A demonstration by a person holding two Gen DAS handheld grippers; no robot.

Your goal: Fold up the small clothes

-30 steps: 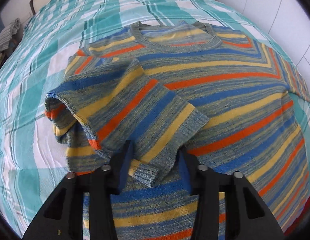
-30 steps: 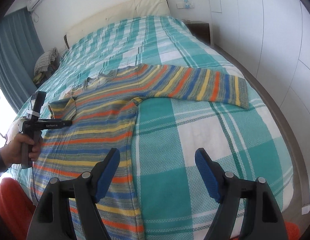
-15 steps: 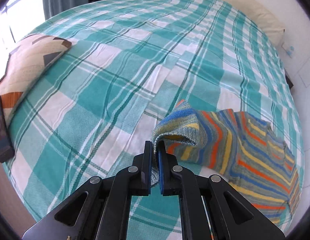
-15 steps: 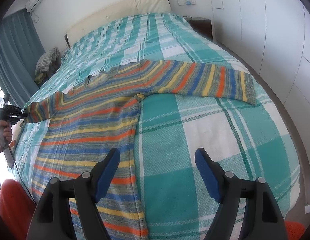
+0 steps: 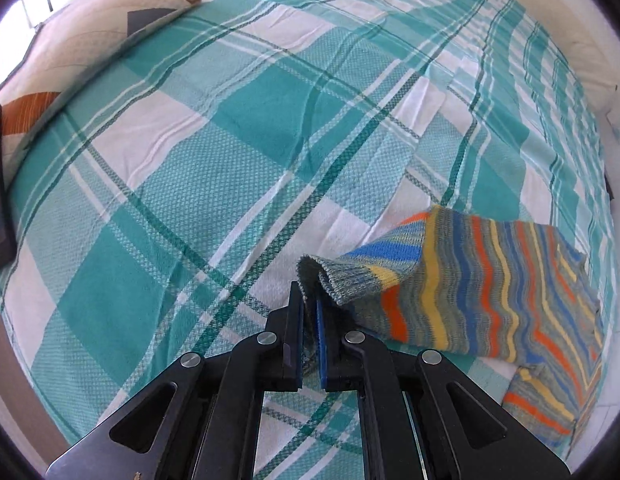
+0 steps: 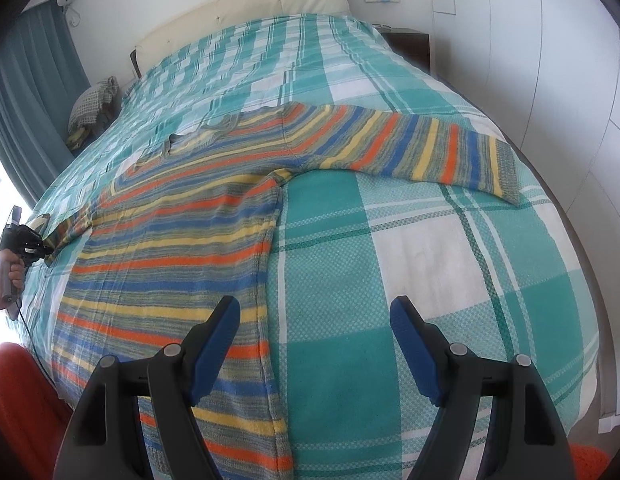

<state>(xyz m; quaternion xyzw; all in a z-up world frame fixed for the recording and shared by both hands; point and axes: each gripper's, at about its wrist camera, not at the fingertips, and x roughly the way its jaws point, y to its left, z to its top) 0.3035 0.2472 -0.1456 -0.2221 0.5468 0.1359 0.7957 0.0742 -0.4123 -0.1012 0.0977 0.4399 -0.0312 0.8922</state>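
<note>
The left hand-held gripper (image 5: 309,312) has its blue pads almost together, opening slightly, with the ribbed cuff (image 5: 330,280) of the striped sweater (image 6: 182,232) pinched between them. The cuff stands up out of the narrow gap and folds over to the right, and the sleeve (image 5: 470,280) runs from it across the bed (image 5: 230,152) toward the sweater's body at the right edge of that view. In the right wrist view this same gripper shows small at the far left, gripped by a hand (image 6: 8,276), with the sleeve end drawn out to it.

The right hand-held gripper (image 6: 316,320) hangs above the near part of the bed with its jaws spread wide and nothing between them. Its left finger (image 6: 218,340) is over the sweater's lower side edge; its right finger (image 6: 414,340) is over bare bedspread.

The sweater lies flat on the teal and white checked bedspread, hem nearest the camera, neckline (image 6: 202,136) farther up. Its other sleeve (image 6: 410,148) stretches out to the right, flat, ending in a grey-green cuff close to the bed's right edge.

Farther off, a patterned cushion (image 5: 70,48) lies at the bed's left border in the left wrist view. Beyond the sweater in the right wrist view stand a pale headboard (image 6: 238,8), a blue-green curtain (image 6: 34,80) at left and white wardrobe doors (image 6: 550,60) at right.
</note>
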